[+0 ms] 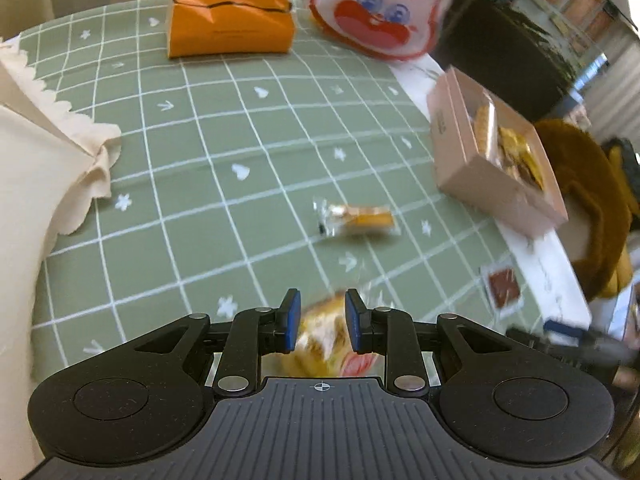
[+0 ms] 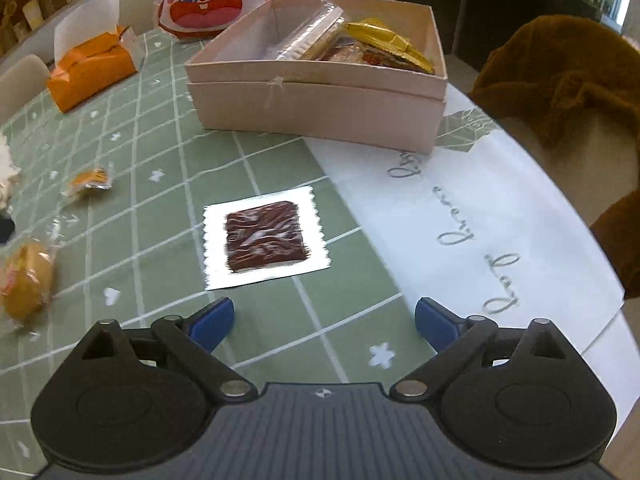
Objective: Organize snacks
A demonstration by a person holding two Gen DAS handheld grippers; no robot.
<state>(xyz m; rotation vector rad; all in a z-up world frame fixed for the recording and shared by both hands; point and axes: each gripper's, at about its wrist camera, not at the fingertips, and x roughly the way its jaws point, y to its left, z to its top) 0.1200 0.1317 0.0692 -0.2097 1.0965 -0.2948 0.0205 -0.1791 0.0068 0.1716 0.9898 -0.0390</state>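
**Left tongs pinch a wrapped bun, right tongs spread over a brown square**

The left gripper [image 1: 322, 321] has its blue pads pressed against a wrapped bun [image 1: 324, 336], golden and blurred, held between the jaws above the green checked tablecloth [image 1: 200, 152]. Just ahead of these tongs lies a small wrapped cake [image 1: 356, 218], flat on the cloth. Farther ahead and to the right stands the pink box [image 1: 472, 176], seen here from its end, with only a strip of its contents showing. Right of the tongs, near the cloth's edge, lies the brown square packet [image 1: 503, 286]. Far ahead sit an orange tissue pack [image 1: 230, 20] and a rabbit-face bag [image 1: 380, 12]. A cream cloth [image 1: 48, 152] with a scalloped edge fills the left side, which only this view shows.

The right gripper [image 2: 325, 322] has its jaws spread wide with nothing between them. Just ahead of them lies the brown square packet [image 2: 264, 238], sharp in this view, its white serrated border plain. Beyond it stands the pink box [image 2: 320, 108], open at the top, holding a clear packet [image 2: 310, 32] and a gold-wrapped snack [image 2: 388, 42]. To the left of these tongs the wrapped bun [image 2: 26, 284] appears, and farther ahead the small wrapped cake [image 2: 90, 180]. A white runner [image 2: 460, 208] with cursive lettering passes to the right, legible only here. A brown fuzzy cover [image 2: 568, 92] lies at the far right.
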